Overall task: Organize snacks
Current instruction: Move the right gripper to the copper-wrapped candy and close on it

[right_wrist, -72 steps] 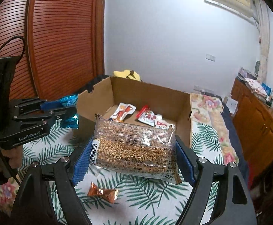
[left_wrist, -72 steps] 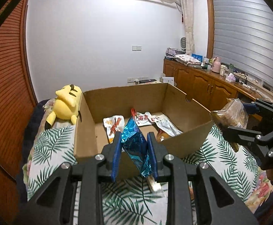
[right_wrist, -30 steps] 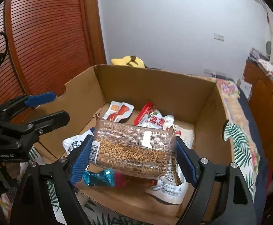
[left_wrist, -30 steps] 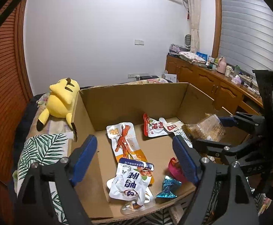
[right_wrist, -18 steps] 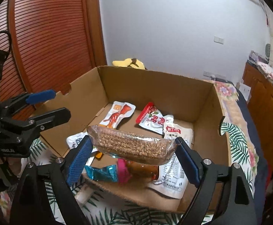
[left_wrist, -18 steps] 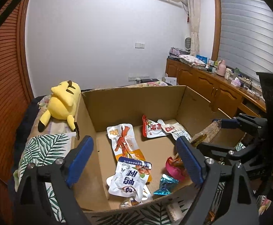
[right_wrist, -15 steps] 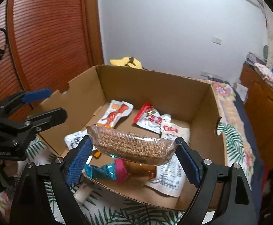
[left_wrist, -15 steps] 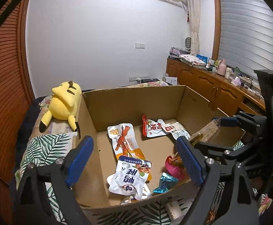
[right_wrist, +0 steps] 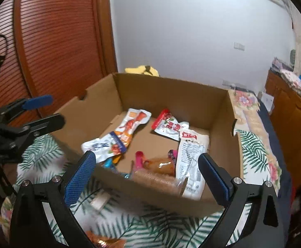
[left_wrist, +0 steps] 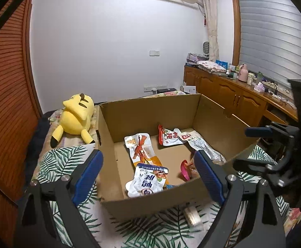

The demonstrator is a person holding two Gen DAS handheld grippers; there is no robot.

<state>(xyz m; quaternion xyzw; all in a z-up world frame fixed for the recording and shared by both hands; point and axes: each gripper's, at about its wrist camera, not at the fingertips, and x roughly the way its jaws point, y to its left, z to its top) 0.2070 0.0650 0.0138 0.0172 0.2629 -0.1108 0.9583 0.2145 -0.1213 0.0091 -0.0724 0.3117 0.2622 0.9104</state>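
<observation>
A: We start with the open brown cardboard box [right_wrist: 171, 188] on the palm-leaf patterned bedspread [left_wrist: 63, 161]; it sits just ahead of both tongs, and a yellow plush toy [left_wrist: 76, 115] lies beyond its far left corner.

B: Inside it we see several packets. The clear bag of brown grain snacks [right_wrist: 158, 180] rests against the box's near wall, next to a long white packet with a red label [right_wrist: 191, 157]. Deeper in lie a white pouch with blue print [left_wrist: 148, 180] and an orange chicken-feet packet [left_wrist: 140, 148].

A: And our tongs? The left gripper [left_wrist: 148, 171] has its blue pads wide apart, holding nothing. The right gripper [right_wrist: 148, 177] is likewise spread and empty.

B: So what remains sits outside the box. A small orange foil-wrapped sweet [right_wrist: 107, 241] lies on the bedspread in front of the box's near wall, low and left of our right tongs, its long axis roughly crosswise.

A: A pale little packet [left_wrist: 192, 216] also lies just outside that near wall. We judge the right hand nearer to the sweet; it must drop back and down.
</observation>
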